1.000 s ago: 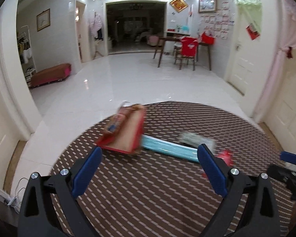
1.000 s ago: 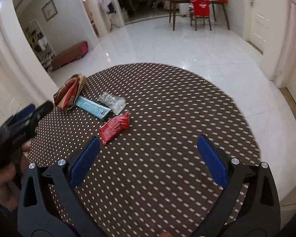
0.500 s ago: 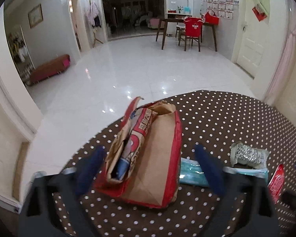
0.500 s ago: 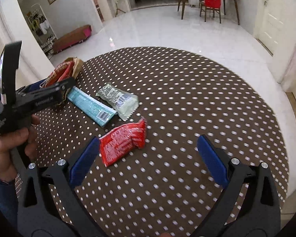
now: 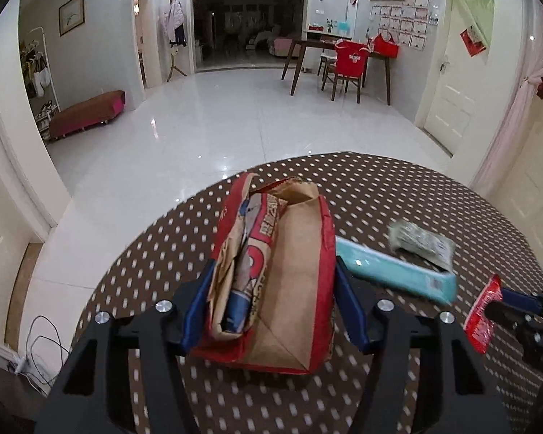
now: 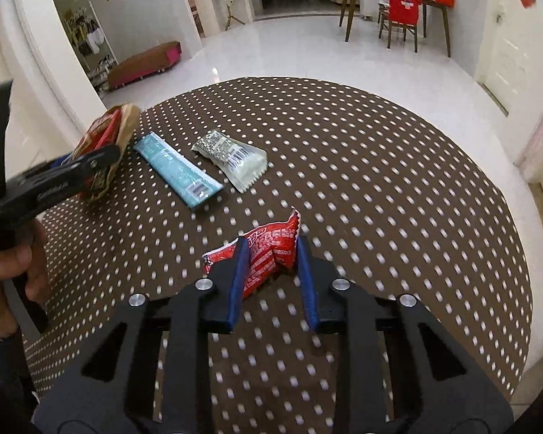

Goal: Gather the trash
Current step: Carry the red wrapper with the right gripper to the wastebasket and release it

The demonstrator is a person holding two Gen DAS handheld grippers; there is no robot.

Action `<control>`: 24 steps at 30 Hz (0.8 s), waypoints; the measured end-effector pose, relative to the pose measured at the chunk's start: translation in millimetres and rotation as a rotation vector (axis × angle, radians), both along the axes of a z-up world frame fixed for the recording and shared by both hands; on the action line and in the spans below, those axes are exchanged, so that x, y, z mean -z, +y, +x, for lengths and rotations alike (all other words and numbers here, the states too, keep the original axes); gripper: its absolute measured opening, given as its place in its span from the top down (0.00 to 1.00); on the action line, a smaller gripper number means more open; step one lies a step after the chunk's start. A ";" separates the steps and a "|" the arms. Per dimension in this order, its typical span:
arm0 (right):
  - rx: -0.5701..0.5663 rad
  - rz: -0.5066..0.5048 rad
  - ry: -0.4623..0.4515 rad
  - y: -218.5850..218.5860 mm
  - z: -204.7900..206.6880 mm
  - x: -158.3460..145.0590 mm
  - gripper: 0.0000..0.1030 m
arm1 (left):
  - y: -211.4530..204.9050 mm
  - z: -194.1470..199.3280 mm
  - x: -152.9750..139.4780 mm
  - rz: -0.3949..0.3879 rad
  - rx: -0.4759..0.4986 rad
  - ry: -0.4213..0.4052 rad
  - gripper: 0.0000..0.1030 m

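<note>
A brown-and-red paper bag point(image 5: 297, 271) lies on the round dotted table point(image 6: 380, 181). My left gripper point(image 5: 273, 271) straddles it, its jaws closing with both blue pads against the bag's sides. A crumpled red wrapper point(image 6: 282, 233) sits between the pads of my right gripper point(image 6: 271, 244), whose jaws are closing and pinching it so that one end tips up. A teal packet point(image 6: 177, 170) and a clear printed wrapper point(image 6: 231, 159) lie loose between the two grippers. A hand point(image 6: 14, 271) holds the left gripper at the left edge of the right wrist view.
The table's edge curves close behind the bag, with white tiled floor point(image 5: 235, 126) beyond. A low red bench point(image 5: 87, 112) stands by the left wall. A wooden desk and a chair with a red cover point(image 5: 349, 63) stand far back.
Both grippers came forward and down. The left jaws closed in around the paper bag. The right jaws narrowed from wide onto the red wrapper, which crumpled and tipped up.
</note>
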State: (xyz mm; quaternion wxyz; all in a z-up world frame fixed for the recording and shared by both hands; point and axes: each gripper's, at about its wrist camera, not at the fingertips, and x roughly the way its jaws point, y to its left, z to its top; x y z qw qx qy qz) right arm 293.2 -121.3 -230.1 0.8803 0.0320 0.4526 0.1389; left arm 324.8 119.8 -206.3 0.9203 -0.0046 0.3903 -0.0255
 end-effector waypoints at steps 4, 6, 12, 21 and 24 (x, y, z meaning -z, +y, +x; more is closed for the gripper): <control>0.019 0.041 -0.007 -23.3 -22.4 -4.9 0.76 | -11.9 -34.3 -9.1 -0.023 0.029 -0.013 0.41; 0.026 0.053 -0.012 -32.8 -32.8 -7.4 0.77 | -18.1 -47.8 -12.0 -0.031 0.040 -0.016 0.41; 0.056 0.098 -0.030 -60.2 -58.3 -13.1 0.77 | -44.4 -78.5 -19.4 -0.058 0.091 -0.020 0.41; 0.146 0.134 -0.094 -113.3 -83.5 -36.2 0.77 | -114.3 -100.7 -32.8 -0.090 0.212 -0.036 0.41; 0.176 0.137 -0.116 -133.4 -90.4 -42.4 0.77 | -138.1 -105.5 -35.2 -0.093 0.251 -0.034 0.41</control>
